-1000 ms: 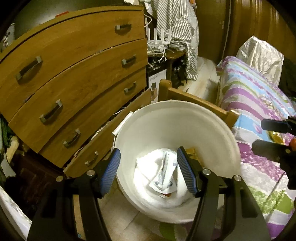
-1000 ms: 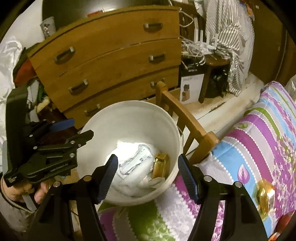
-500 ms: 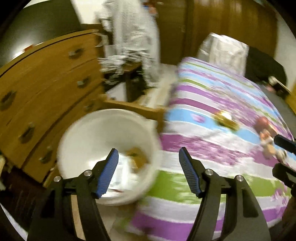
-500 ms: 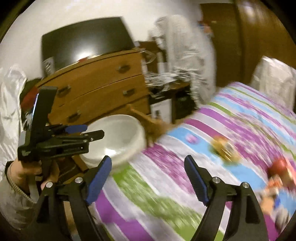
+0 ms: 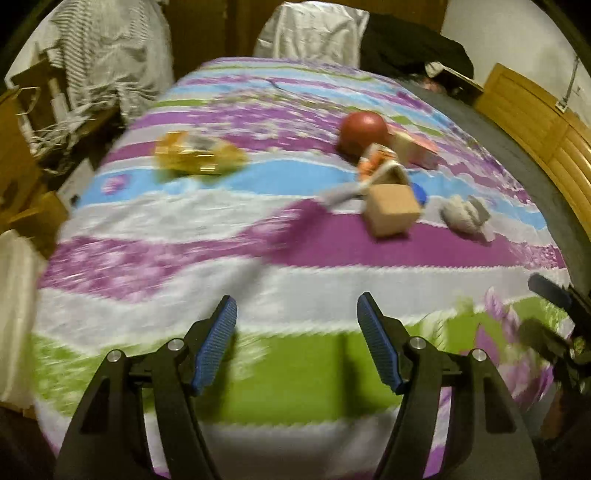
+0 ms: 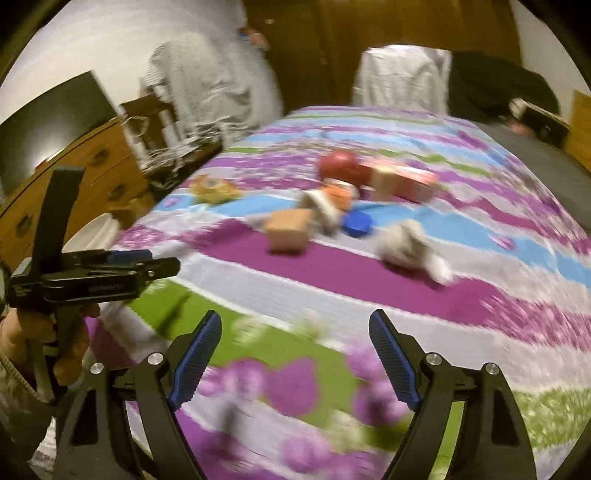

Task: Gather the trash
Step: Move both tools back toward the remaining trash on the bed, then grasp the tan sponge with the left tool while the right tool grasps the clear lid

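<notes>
Trash lies on a striped bedspread (image 5: 258, 243): a yellow wrapper (image 5: 195, 155) (image 6: 214, 190), a brown cardboard box (image 5: 391, 214) (image 6: 290, 230), a crumpled white paper (image 5: 465, 216) (image 6: 410, 247), a blue cap (image 6: 356, 223), a red ball (image 5: 364, 131) (image 6: 341, 166) and a pink-orange carton (image 6: 402, 182). My left gripper (image 5: 297, 343) is open and empty over the green stripe near the bed's front edge. My right gripper (image 6: 295, 356) is open and empty, to the right of the left one. Both views are blurred. The white bucket's rim (image 6: 92, 232) shows at far left.
A wooden dresser (image 6: 74, 173) stands left of the bed. Striped clothing (image 5: 110, 55) hangs over cluttered furniture behind it. A silvery bag (image 5: 314, 33) and dark clothes (image 5: 413, 48) lie at the bed's far end. A wooden panel (image 5: 535, 122) borders the right side.
Both grippers have swung right, away from the white bucket and the dresser, and now face the bed with the scattered trash. Both stayed open and empty.
</notes>
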Demonstrator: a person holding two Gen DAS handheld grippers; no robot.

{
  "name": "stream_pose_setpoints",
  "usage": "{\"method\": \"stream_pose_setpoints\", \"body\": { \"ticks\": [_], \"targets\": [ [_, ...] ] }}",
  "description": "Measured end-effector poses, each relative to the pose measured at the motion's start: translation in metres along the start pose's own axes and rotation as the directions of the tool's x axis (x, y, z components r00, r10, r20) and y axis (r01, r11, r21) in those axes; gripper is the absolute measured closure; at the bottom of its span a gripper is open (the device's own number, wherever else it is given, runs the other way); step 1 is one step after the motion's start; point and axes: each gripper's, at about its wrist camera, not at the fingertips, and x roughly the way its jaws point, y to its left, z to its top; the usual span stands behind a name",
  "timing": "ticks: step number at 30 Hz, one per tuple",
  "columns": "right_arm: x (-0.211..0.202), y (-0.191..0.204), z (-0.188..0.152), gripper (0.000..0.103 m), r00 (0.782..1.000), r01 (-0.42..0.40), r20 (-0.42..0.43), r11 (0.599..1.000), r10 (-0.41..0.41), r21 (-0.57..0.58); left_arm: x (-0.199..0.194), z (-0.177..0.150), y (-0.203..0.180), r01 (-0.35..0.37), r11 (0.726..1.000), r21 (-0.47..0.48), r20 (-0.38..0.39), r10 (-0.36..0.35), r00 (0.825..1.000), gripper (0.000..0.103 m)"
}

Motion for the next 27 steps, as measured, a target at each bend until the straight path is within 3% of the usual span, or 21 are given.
{"method": "stream_pose_setpoints", "body": {
  "ticks": [6,12,17,25,27],
  "targets": [
    [-0.003,-0.043,-0.010,0.021,1.000,0.022,0.018,0.999,-0.022,0.046,0.036,0.022,-0.044,0.001,0.999,0.042,-0.004,-0.001,1.000,0.036],
    [0.017,-0.078,0.000,0.021,0.999,0.044,-0.005,0.997,-0.044,0.070,0.058,0.042,-0.069,-0.062,0.997,0.055,0.022,0.061,0.998,0.028],
    [0.054,-0.109,0.025,0.021,0.997,-0.030,-0.066,0.992,0.038,0.125,0.072,0.051,-0.073,-0.083,0.996,0.041,0.018,0.083,0.996,0.029],
    [0.103,-0.131,0.056,0.021,0.988,-0.052,-0.135,0.991,0.069,0.123,0.081,0.057,-0.072,-0.093,0.995,0.027,0.013,0.092,0.996,0.048],
    [0.109,-0.131,0.058,0.027,0.988,-0.050,-0.139,0.991,0.067,0.121,0.081,0.058,-0.074,-0.090,0.995,0.031,0.017,0.090,0.996,0.054]
  ]
}}
